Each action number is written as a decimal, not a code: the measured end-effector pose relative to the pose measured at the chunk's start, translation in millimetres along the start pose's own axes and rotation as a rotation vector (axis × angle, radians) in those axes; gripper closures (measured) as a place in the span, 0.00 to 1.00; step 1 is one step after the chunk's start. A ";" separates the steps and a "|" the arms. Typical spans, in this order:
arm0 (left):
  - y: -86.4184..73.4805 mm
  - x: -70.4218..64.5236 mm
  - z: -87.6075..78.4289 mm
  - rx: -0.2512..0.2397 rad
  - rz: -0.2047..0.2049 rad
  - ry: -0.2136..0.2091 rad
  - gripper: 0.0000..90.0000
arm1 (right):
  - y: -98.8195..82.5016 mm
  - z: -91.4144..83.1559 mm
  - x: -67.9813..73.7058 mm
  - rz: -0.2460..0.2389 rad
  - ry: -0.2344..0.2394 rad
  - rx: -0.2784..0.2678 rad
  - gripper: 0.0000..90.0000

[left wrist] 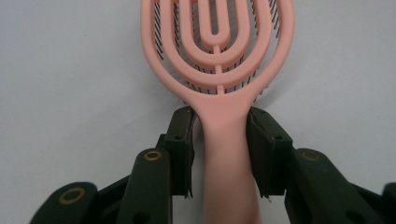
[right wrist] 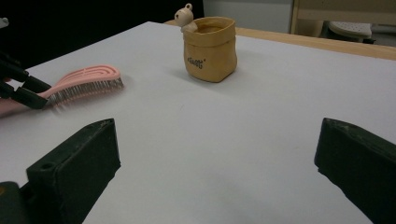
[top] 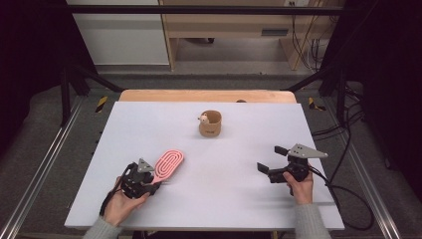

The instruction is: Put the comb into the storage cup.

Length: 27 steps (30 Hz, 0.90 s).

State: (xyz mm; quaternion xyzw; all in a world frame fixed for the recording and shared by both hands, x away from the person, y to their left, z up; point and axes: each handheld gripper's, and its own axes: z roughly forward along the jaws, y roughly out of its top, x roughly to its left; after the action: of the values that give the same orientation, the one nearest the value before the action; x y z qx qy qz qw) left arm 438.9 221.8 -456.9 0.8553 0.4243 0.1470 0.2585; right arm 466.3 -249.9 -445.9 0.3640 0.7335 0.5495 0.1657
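Note:
A pink vented hairbrush lies bristles down on the white table at the front left. My left gripper reaches along it from the handle end. In the left gripper view the brush has its handle between the jaws of that gripper; one pad sits against it and a thin gap remains at the other. My right gripper is held at the front right, open wide with nothing between its jaws. In the right gripper view that gripper faces the brush.
A tan bag-shaped cup with a small bear figure on its rim stands at the middle back; it is also in the right gripper view. A wooden edge runs behind the white top. Black frame posts and cables flank the table.

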 end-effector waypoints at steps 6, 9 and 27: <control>1.7 0.0 1.8 0.012 -0.002 -0.001 0.73 | 0.0 0.1 0.0 0.000 0.001 0.000 0.00; 2.5 0.2 2.5 0.017 -0.004 -0.002 0.74 | 0.0 0.0 -0.1 0.000 0.000 0.001 0.00; 2.3 2.9 1.9 0.015 -0.003 -0.003 0.76 | -0.3 0.7 -0.1 0.000 0.000 0.003 0.00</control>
State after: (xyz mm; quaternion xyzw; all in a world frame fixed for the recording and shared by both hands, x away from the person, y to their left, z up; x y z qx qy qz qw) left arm 443.0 222.4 -457.0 0.8568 0.4263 0.1422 0.2530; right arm 466.7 -249.5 -446.4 0.3643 0.7343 0.5484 0.1654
